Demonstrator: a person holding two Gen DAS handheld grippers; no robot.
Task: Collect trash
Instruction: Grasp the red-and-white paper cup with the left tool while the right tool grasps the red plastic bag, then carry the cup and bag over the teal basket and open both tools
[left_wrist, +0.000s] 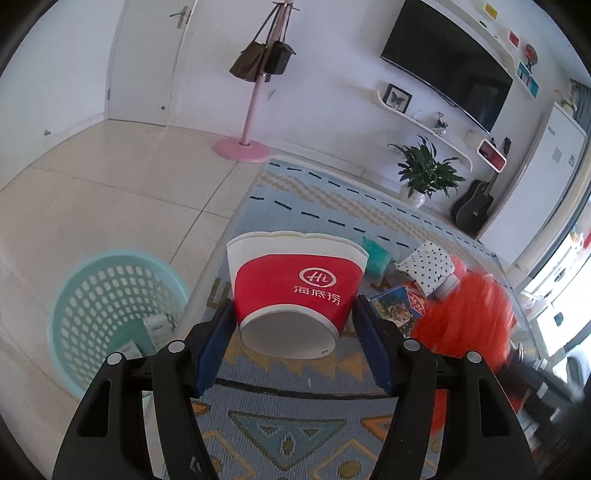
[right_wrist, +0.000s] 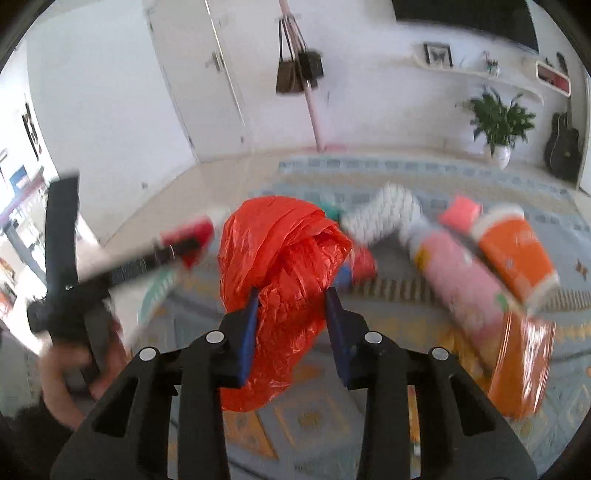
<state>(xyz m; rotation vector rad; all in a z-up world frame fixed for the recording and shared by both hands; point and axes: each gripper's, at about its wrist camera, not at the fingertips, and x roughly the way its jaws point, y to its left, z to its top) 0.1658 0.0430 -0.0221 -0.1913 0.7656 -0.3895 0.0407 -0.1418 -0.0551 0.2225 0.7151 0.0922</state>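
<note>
My left gripper (left_wrist: 293, 328) is shut on a red and white paper cup (left_wrist: 295, 280), its blue pads pressing the cup's lower sides. The cup tilts with its base toward the camera, above the table's left edge. Below and to the left, a teal perforated basket (left_wrist: 110, 314) stands on the floor with a few flat packets in it. My right gripper (right_wrist: 291, 317) is shut on a crumpled red plastic bag (right_wrist: 280, 251), which hangs between the pads above the table. In the left wrist view the bag (left_wrist: 469, 317) shows as a red blur at the right.
More litter lies on the glass table (right_wrist: 406, 321): an orange cup (right_wrist: 517, 251), a pink packet (right_wrist: 458, 280), a white dotted bag (right_wrist: 391, 210), an orange wrapper (right_wrist: 524, 362). A hand (right_wrist: 62, 369) holds the other gripper at left. A pink coat stand (left_wrist: 243, 147) and a plant (left_wrist: 424, 173) stand beyond.
</note>
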